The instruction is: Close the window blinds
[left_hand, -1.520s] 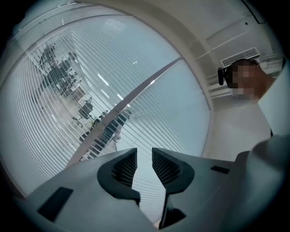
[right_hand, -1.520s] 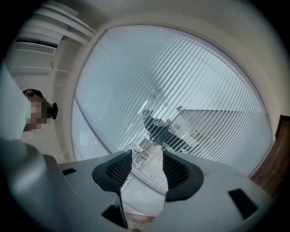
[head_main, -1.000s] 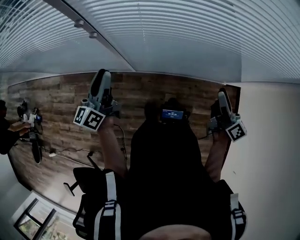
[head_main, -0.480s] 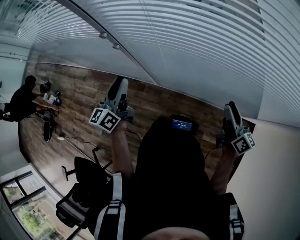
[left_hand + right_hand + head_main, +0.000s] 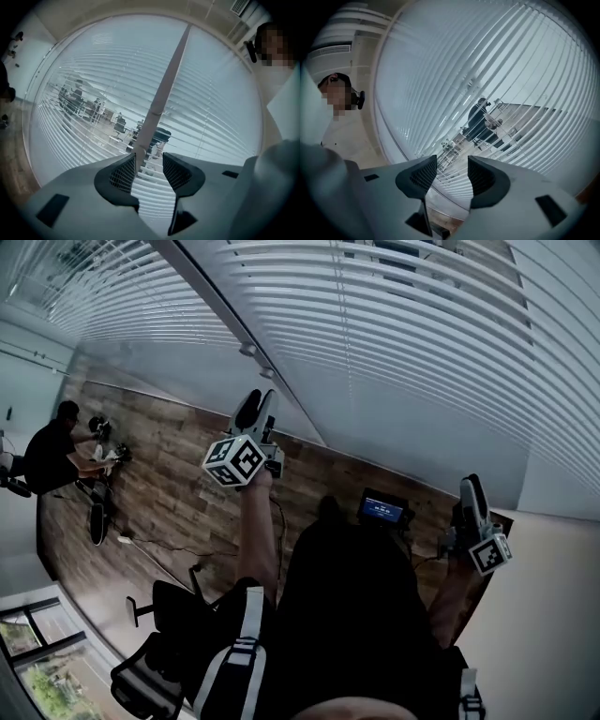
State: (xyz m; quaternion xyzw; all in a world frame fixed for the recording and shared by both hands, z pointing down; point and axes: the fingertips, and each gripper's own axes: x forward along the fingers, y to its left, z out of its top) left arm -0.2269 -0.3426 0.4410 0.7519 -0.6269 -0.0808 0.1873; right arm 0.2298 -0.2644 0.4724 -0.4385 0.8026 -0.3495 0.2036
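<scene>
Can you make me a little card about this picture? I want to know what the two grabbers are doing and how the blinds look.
blinds: white slats, not shut yet; office chairs show through the gaps
wand: long thin stick hanging in front of the blinds
left gripper: jaws opening, wand's lower end between them, close against one pad and clear of the other
right gripper: jaws apart, nothing between them, pointed at the blinds
</scene>
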